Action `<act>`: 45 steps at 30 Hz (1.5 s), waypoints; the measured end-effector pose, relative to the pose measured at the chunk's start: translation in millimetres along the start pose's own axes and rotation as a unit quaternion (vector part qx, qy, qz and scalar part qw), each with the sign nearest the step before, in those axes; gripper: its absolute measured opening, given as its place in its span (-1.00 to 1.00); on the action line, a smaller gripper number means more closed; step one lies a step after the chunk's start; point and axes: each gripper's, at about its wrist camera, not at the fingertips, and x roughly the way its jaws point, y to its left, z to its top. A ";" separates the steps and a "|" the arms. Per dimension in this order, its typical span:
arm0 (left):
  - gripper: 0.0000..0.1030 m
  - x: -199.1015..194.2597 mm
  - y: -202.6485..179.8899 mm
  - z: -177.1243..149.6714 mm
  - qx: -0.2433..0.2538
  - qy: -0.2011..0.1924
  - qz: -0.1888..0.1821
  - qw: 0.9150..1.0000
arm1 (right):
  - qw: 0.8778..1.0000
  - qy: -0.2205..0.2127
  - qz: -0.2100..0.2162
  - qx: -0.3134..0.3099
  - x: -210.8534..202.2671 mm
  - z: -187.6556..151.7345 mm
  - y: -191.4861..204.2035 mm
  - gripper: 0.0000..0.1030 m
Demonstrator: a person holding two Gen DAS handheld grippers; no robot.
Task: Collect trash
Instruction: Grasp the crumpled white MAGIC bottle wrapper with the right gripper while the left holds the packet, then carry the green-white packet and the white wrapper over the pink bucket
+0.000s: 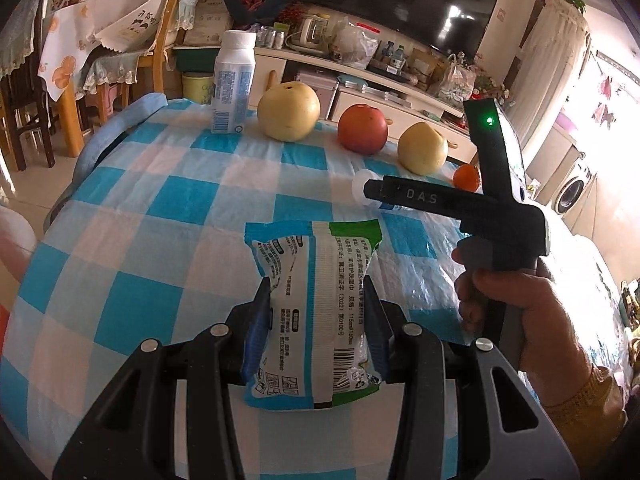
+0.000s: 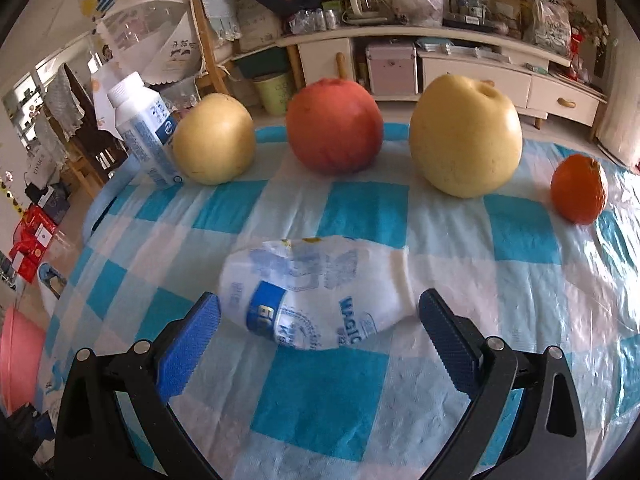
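A living room with a TV cabinet lies behind a desk [image 1: 168,208] under a blue-and-white checked cloth.

Left wrist view: the left gripper [image 1: 318,312] has its fingers [image 1: 260,320] part-closed, clamping a wet-wipe packet [image 1: 316,308] at lower centre. At right, a hand [image 1: 520,320] holds the right gripper's handle.

Right wrist view: the right gripper [image 2: 320,320] fingers [image 2: 188,340] stand wide apart, either side of a crushed bottle [image 2: 316,292] lying on the desk, not touching it. Only this view shows the bottle's body.
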 end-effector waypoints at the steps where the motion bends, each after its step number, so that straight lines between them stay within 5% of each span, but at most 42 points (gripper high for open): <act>1: -0.14 0.5 -0.4 0.0 -0.001 0.000 0.000 1.000 | 1.000 0.002 -0.005 -0.002 1.3 0.7 -0.4 0.90; 29: -0.14 -5.3 13.8 -1.5 -0.029 0.003 -0.015 0.999 | 0.999 -0.043 -0.009 0.011 -51.9 -29.5 -3.1 0.78; 45: -0.14 -46.3 36.7 -5.1 -0.035 -0.017 0.006 0.999 | 0.999 -0.043 0.003 0.013 -115.9 -90.6 29.3 0.78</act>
